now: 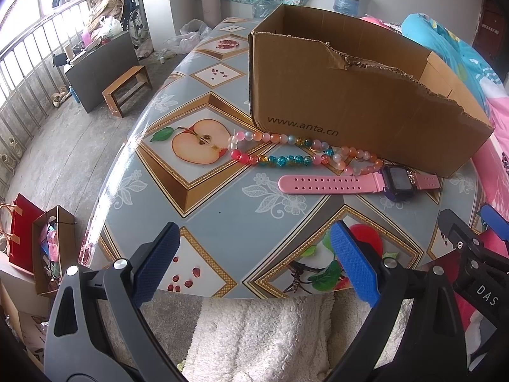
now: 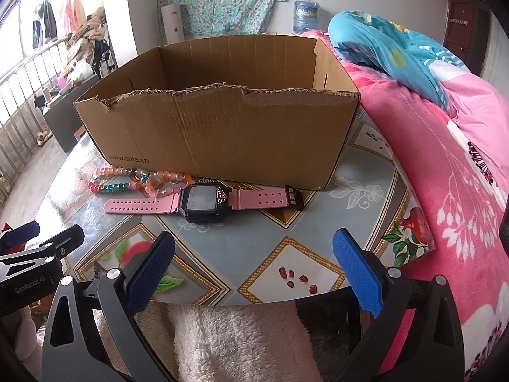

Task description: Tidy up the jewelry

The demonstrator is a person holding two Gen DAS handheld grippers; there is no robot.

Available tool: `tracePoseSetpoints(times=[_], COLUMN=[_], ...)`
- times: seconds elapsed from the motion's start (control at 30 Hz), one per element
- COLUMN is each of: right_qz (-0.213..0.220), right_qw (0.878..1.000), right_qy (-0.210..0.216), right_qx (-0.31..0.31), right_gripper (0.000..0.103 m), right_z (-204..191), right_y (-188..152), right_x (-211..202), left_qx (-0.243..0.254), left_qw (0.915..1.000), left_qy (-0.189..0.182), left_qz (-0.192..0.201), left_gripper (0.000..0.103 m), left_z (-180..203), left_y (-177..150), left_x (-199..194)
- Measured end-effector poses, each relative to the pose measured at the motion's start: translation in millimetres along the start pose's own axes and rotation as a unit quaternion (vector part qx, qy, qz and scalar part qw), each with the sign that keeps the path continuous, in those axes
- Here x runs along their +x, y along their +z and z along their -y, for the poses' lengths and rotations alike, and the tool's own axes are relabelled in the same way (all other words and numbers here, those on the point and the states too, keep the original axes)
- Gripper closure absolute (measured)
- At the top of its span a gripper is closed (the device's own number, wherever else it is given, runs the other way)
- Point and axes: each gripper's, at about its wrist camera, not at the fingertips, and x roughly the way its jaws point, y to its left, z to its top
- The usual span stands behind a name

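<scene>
An open cardboard box (image 1: 350, 95) (image 2: 222, 140) with a torn front rim stands on the round table. In front of it lies a string of pink, orange and teal beads (image 1: 286, 154) (image 2: 140, 180). Right of the beads, a pink-strapped watch with a black face (image 1: 359, 183) (image 2: 203, 202) lies flat. My left gripper (image 1: 257, 261) hovers open over the table's near edge, short of the beads. My right gripper (image 2: 257, 262) is open too, near the edge, just short of the watch. Nothing is between either pair of blue pads.
The table (image 2: 286, 222) has a glossy fruit-print cover. A pink and blue quilt (image 2: 445, 159) is piled on the right against the box. A fluffy white cloth (image 1: 264, 334) lies below the near edge. On the floor at left stand a wooden stool (image 1: 127, 90) and paper bags (image 1: 41, 245).
</scene>
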Motion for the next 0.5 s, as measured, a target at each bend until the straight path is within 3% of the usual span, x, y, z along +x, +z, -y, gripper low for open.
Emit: tracePoseSetpoints(times=[0.5], right_qz=[0.001], right_qw=[1.0], right_qy=[-0.007], right_qx=[0.005], right_gripper=[0.006], right_z=[1.8], right_y=[0.0], right_x=[-0.8], left_qx=[0.0], left_qw=[1.0], left_qy=[-0.002], left_qz=[-0.004], left_gripper=[0.011], left_z=[0.5], left_y=[-3.8], left_x=[4.1])
